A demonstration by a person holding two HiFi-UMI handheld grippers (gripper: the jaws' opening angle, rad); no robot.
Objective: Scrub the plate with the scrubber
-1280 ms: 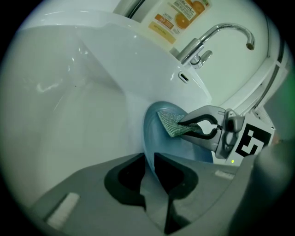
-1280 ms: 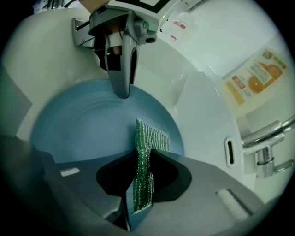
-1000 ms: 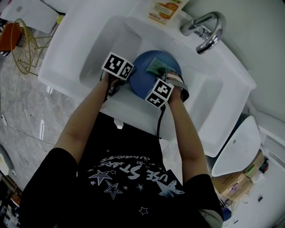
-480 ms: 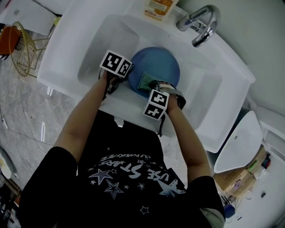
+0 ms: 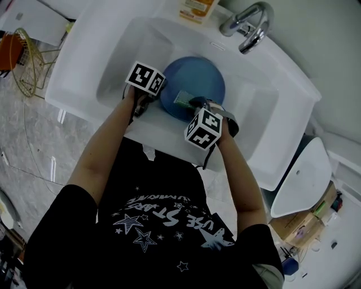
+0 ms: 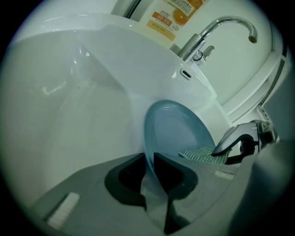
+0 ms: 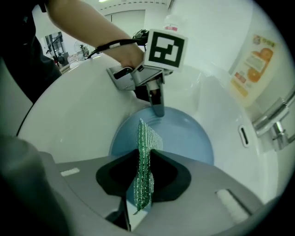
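A round blue plate (image 5: 194, 79) stands tilted inside the white sink (image 5: 113, 62). My left gripper (image 5: 153, 100) is shut on the plate's left rim; in the left gripper view the rim (image 6: 150, 156) runs between the jaws. My right gripper (image 5: 190, 103) is shut on a green mesh scrubber (image 5: 184, 98), which lies against the plate's lower face. The right gripper view shows the scrubber (image 7: 144, 156) pinched upright between the jaws, with the plate (image 7: 184, 138) behind it and the left gripper (image 7: 156, 108) on the plate's far edge.
A chrome faucet (image 5: 248, 25) rises at the sink's back right, with an orange-labelled bottle (image 5: 197, 8) beside it. A wire rack (image 5: 25, 62) stands on the floor at the left. A white lid-like object (image 5: 299, 186) lies at the right.
The right gripper has drawn the scrubber down across the plate from its upper middle to its lower left edge. The left gripper keeps its hold on the rim.
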